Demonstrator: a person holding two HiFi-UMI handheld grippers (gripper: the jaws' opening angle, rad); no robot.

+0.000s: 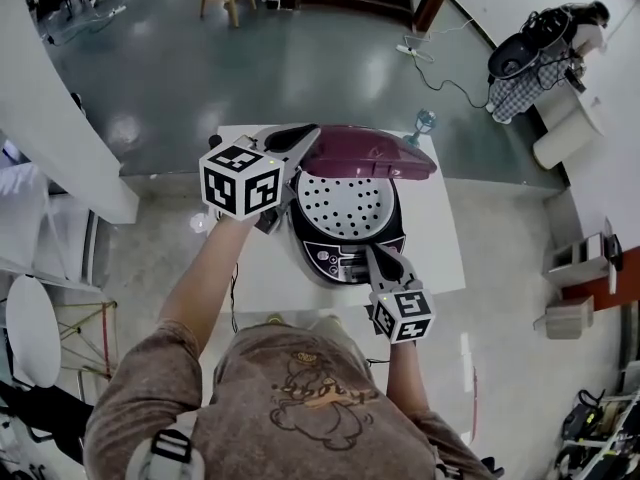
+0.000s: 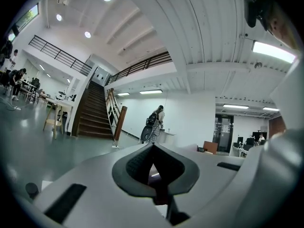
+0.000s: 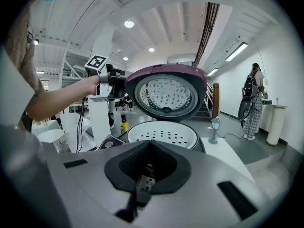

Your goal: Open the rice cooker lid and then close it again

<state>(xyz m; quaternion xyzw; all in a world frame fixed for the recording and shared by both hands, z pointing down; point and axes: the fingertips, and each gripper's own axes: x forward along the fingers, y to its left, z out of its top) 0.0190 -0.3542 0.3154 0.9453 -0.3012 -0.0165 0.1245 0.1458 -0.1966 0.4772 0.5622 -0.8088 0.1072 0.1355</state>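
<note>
The rice cooker point(image 1: 345, 253) stands on a white table point(image 1: 440, 258), its maroon lid point(image 1: 370, 153) raised high above a white perforated inner tray point(image 1: 345, 208). My left gripper point(image 1: 305, 140) is shut on the lid's left rim. In the left gripper view a sliver of the maroon lid point(image 2: 154, 176) shows between the jaws of the left gripper point(image 2: 160, 194). My right gripper point(image 1: 383, 261) is shut, tips against the cooker's front panel. In the right gripper view the lid point(image 3: 166, 94) hangs over the tray point(image 3: 161, 133), beyond the right gripper point(image 3: 142, 186).
A small stemmed glass lamp point(image 1: 425, 123) stands at the table's far right corner. A white pillar point(image 1: 60, 118) rises on the left. A person with a backpack point(image 3: 251, 101) stands at a counter far to the right. A bottle point(image 3: 124, 124) sits behind the cooker.
</note>
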